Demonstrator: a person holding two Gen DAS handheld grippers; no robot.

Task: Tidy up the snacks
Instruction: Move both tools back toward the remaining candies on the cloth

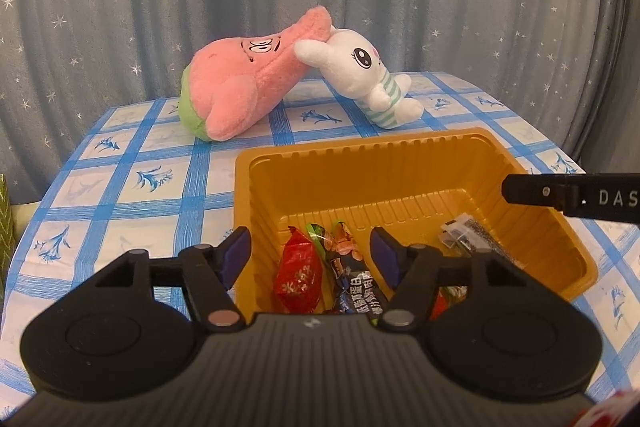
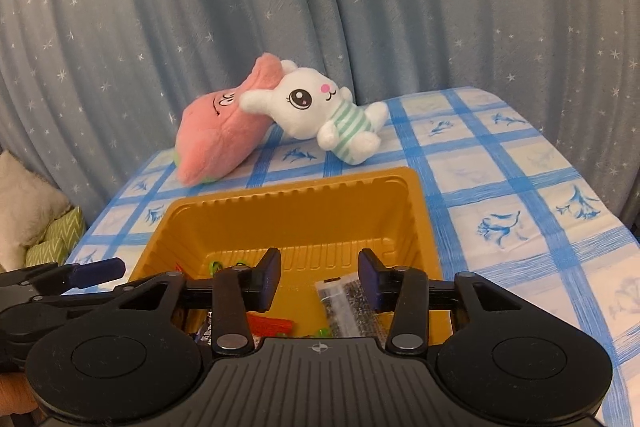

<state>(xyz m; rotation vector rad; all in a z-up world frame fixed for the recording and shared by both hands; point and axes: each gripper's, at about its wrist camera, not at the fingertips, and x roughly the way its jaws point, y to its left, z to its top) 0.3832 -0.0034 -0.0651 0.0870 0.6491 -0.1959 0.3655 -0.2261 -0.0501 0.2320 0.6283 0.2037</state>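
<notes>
A golden plastic tray stands on the blue-checked tablecloth and holds several wrapped snacks. My left gripper hovers open at the tray's near left corner. Below its gap lie a red packet and a dark packet with white lettering; its pads touch neither. My right gripper is open over the near right part of the tray. A clear-and-black packet lies just below, free of its pads. One of its fingers reaches in from the right in the left wrist view.
A pink plush and a white rabbit plush lie behind the tray against a starry grey-blue curtain. Bare checked cloth stretches to the right of the tray. A green patterned cushion and a cream one sit off the table's left edge.
</notes>
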